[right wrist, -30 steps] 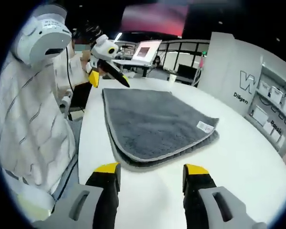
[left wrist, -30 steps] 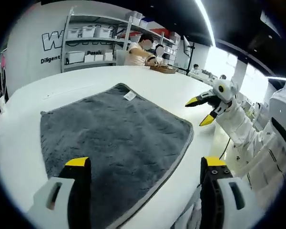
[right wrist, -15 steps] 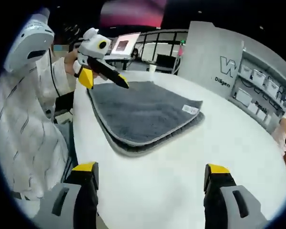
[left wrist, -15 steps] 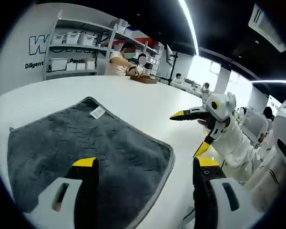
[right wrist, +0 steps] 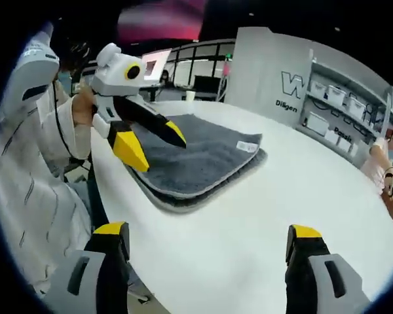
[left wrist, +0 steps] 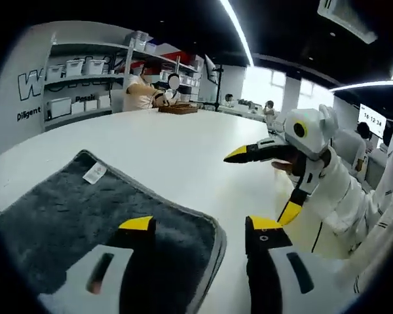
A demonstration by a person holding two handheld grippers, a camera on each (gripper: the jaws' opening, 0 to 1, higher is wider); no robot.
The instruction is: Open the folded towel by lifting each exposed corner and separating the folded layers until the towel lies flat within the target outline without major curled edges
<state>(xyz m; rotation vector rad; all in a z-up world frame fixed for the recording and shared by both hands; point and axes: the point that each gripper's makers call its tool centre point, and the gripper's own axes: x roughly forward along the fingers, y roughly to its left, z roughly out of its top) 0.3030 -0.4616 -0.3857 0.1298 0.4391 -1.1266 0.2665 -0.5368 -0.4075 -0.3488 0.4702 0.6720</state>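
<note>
- Folded grey towel (right wrist: 187, 154) flat on white table (right wrist: 262, 216), in layers, label (left wrist: 93, 174) on top near a far corner.
- Left gripper (left wrist: 200, 229): jaws apart, clamped on nothing, one jaw over the towel's near corner, the other past its edge. Nearer of the two by a clear margin.
- Right gripper (right wrist: 209, 232): jaws wide apart, empty, towel ahead and to the left, well apart across bare table.
- Stacked edges facing right gripper; likely best place to separate layers.
- Target outline not made out on table.
- Towel's near part hidden under left jaws; fold count unclear.
</note>
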